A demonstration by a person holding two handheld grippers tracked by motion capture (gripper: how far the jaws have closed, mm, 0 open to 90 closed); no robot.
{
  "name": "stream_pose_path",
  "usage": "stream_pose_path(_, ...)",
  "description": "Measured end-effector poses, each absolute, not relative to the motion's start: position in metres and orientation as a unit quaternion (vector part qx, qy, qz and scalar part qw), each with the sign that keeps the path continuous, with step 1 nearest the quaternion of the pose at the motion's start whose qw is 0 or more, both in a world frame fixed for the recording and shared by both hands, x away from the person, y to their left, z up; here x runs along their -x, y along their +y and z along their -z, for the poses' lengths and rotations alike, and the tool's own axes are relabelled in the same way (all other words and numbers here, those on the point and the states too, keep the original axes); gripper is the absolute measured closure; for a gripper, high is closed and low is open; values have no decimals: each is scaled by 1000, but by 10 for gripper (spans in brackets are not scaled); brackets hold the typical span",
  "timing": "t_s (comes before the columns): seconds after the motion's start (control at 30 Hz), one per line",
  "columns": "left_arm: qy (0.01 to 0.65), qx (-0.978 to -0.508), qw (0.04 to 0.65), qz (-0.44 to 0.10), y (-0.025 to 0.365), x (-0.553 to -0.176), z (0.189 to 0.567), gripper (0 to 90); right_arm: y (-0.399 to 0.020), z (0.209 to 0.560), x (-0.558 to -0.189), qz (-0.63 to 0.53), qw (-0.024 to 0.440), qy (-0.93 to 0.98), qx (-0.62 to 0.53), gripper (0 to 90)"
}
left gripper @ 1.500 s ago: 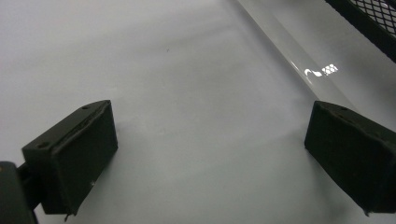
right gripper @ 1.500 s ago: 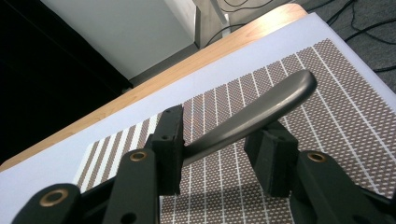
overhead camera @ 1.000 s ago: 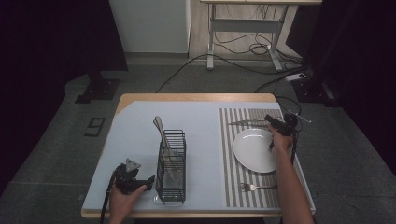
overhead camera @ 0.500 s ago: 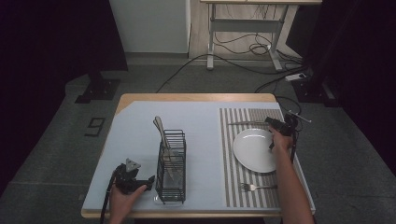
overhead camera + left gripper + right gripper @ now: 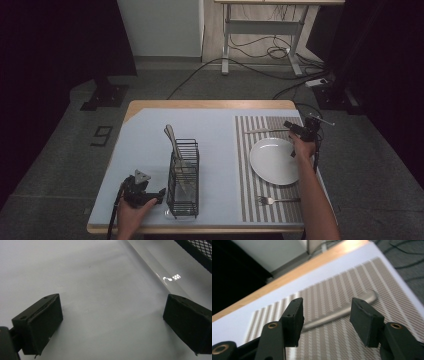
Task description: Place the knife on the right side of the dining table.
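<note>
A silver utensil (image 5: 265, 130) lies flat across the far end of the striped placemat (image 5: 248, 170). My right gripper (image 5: 293, 128) hovers at its handle end. In the right gripper view the jaws (image 5: 325, 306) stand apart and have just been opening. The utensil's handle (image 5: 337, 315) rests on the mat between them, and neither pad touches it. My left gripper (image 5: 160, 192) rests near the table's front left, beside a black wire cutlery caddy (image 5: 183, 177). In the left gripper view its jaws (image 5: 112, 312) are wide open over the bare pale surface.
A white plate (image 5: 275, 161) sits in the middle of the placemat, with a fork (image 5: 277, 200) below it. The caddy holds several utensils, and one handle (image 5: 170, 134) leans out toward the far left. The table's wooden edge (image 5: 210, 104) runs along the far side.
</note>
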State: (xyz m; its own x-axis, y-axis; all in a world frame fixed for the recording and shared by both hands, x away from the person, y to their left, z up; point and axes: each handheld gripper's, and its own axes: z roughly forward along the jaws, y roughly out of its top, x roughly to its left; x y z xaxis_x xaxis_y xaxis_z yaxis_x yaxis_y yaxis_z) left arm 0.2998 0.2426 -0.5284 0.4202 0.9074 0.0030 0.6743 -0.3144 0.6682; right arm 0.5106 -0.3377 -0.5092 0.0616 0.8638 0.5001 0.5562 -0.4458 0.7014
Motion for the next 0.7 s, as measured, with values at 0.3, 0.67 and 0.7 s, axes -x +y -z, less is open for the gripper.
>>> stream_pose_path(0.3, 503, -787, 301, -193, 243, -300, 528, 18, -315, 509, -534, -452, 164, 553, -680, 436)
stream_pose_path(0.67, 502, -787, 301, -193, 243, -300, 528, 18, -288, 525, -559, -389, 172, 598, -679, 454)
stream_pose_path(0.7, 502, -787, 301, -193, 243, -300, 528, 18, -289, 525, -559, -389, 172, 596, -681, 454)
